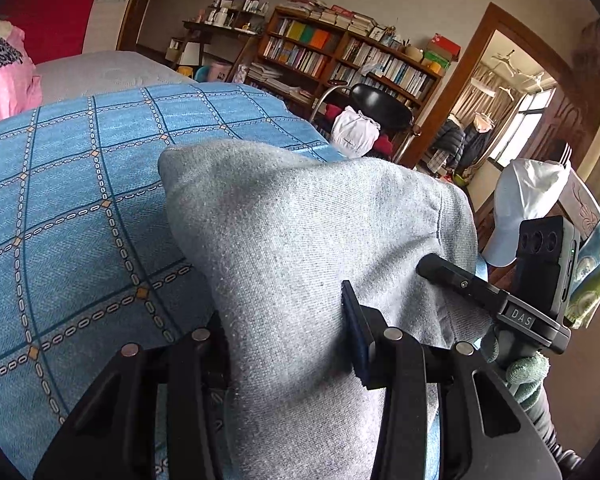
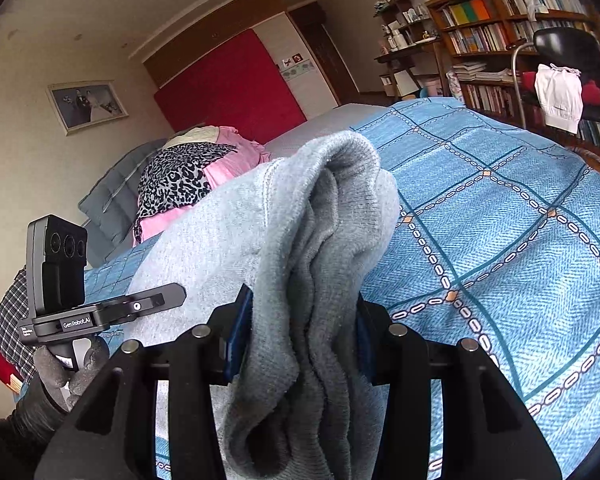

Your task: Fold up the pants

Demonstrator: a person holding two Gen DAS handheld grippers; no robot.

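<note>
Both hand-held grippers pinch bunched grey fleecy pants (image 1: 300,248) over blue checked bedspread (image 1: 80,200)

The pants (image 1: 300,240) are soft grey cloth, a bit fuzzy, with a thick ribbed edge. The bedspread (image 1: 80,200) is blue woven cloth with a rough look. The left gripper (image 1: 288,344) and right gripper (image 2: 304,340) are matt black plastic with shiny metal pins. The bookshelf (image 1: 340,60) is brown wood.

Soft, even daylight from window (image 1: 528,120) beyond doorway; no harsh shadows or glare. Strong fisheye curvature, dark vignette at corners; focus fairly sharp throughout.
</note>
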